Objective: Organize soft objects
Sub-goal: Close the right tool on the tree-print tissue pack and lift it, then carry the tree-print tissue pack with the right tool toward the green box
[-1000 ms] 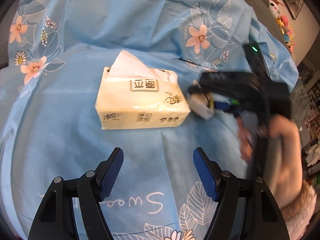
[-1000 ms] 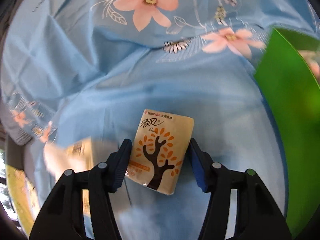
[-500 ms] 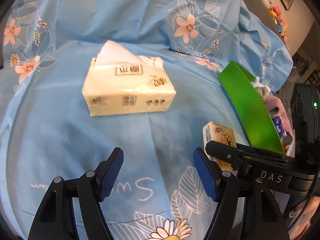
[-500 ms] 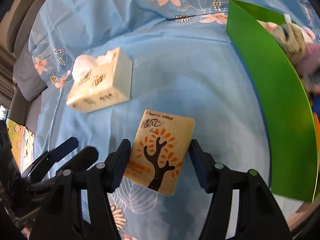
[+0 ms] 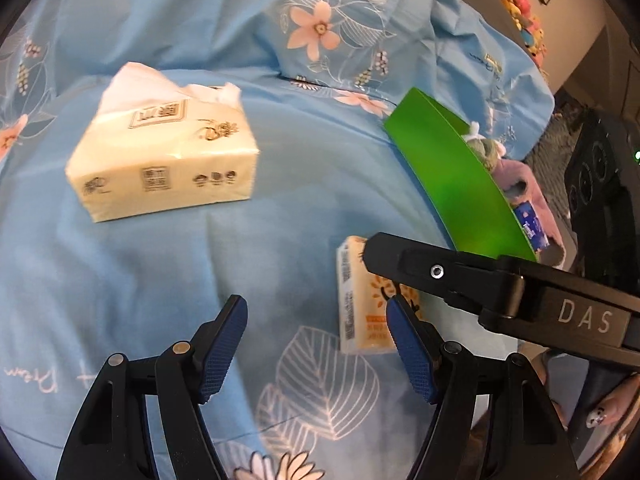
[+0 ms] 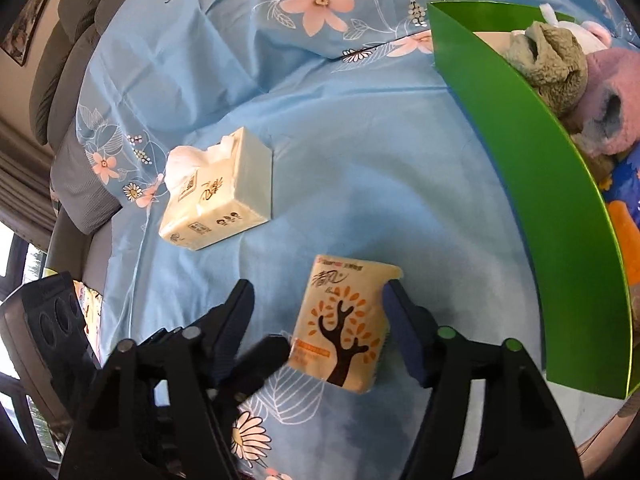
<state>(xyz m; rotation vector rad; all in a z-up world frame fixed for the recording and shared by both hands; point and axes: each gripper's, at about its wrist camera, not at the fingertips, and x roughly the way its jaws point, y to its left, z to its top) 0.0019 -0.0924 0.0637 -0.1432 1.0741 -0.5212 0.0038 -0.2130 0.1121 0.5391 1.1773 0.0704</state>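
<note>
A small tissue pack with an orange tree print (image 6: 340, 324) lies on the blue floral bedsheet (image 6: 360, 160) between the fingers of my right gripper (image 6: 318, 308), which is open; the right finger touches the pack and the left stands apart. The pack also shows in the left wrist view (image 5: 360, 304), partly behind the right gripper's finger (image 5: 440, 268). A large cream tissue pack (image 5: 164, 156) with a tissue sticking out lies further back; it also shows in the right wrist view (image 6: 220, 196). My left gripper (image 5: 316, 328) is open and empty, beside the small pack.
A green bin (image 6: 540, 184) stands to the right and holds plush toys (image 6: 576, 64) and other soft things; it also shows in the left wrist view (image 5: 460, 180). A grey sofa back (image 6: 72, 40) lies beyond the sheet. A hand (image 5: 608, 408) holds the right gripper.
My right gripper carried the small pack from beside the large pack toward the green bin, then opened and left it on the sheet. The left gripper stayed open and shifted right.
</note>
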